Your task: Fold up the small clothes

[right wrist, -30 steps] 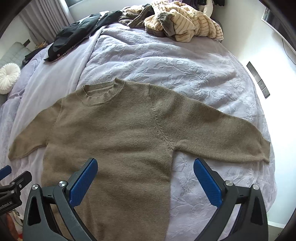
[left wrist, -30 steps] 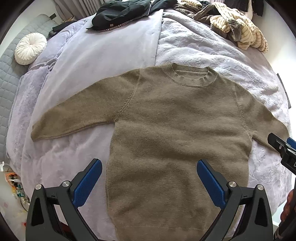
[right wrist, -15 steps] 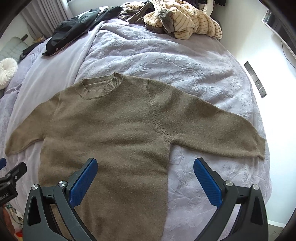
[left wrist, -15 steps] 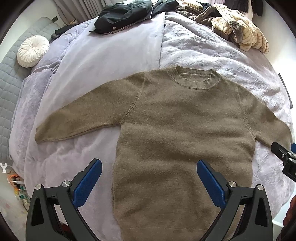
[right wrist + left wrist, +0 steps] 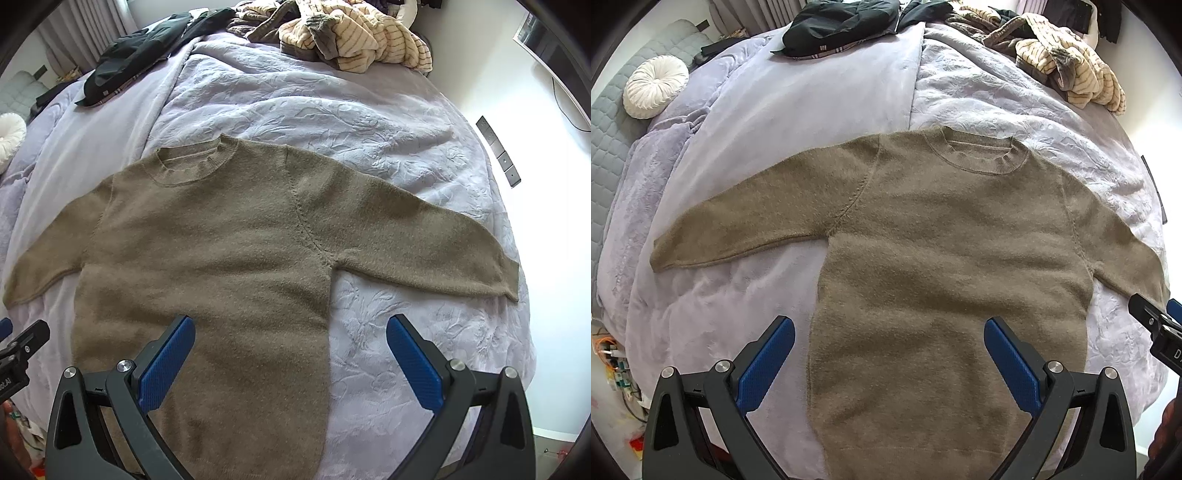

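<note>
Your bed (image 5: 820, 96) fills almost everything ahead of both sets of jaws, covered in a pale lilac bedspread (image 5: 332, 122) with an embossed leafy pattern on one half and a smoother, plush half beside it. White walls close the room on the right of your right jaws, where a dark switch panel (image 5: 498, 155) sits on the wall, and grey curtains (image 5: 85, 40) hang at the far end.

Far beyond your jaws, a heap of cream striped clothes (image 5: 369, 37) lies at the head of the bed, with a dark garment (image 5: 842, 26) beside it. A round white pleated cushion (image 5: 655, 86) rests off to the far left of your left jaws, against a grey quilted surface (image 5: 605, 122).

The brown sweater (image 5: 942, 258) lies flat and face up on the bedspread, directly ahead of and partly under both grippers, collar pointing away from you, both sleeves spread outward, its hem nearest you. The knit looks fuzzy and smooth, without folds.

Your left gripper (image 5: 889, 360) is spread wide with nothing between its blue pads, hovering over the sweater's lower body. Your right gripper (image 5: 290, 356) is likewise released and empty, its left pad over the sweater's side edge, its right pad over bare bedspread.
</note>
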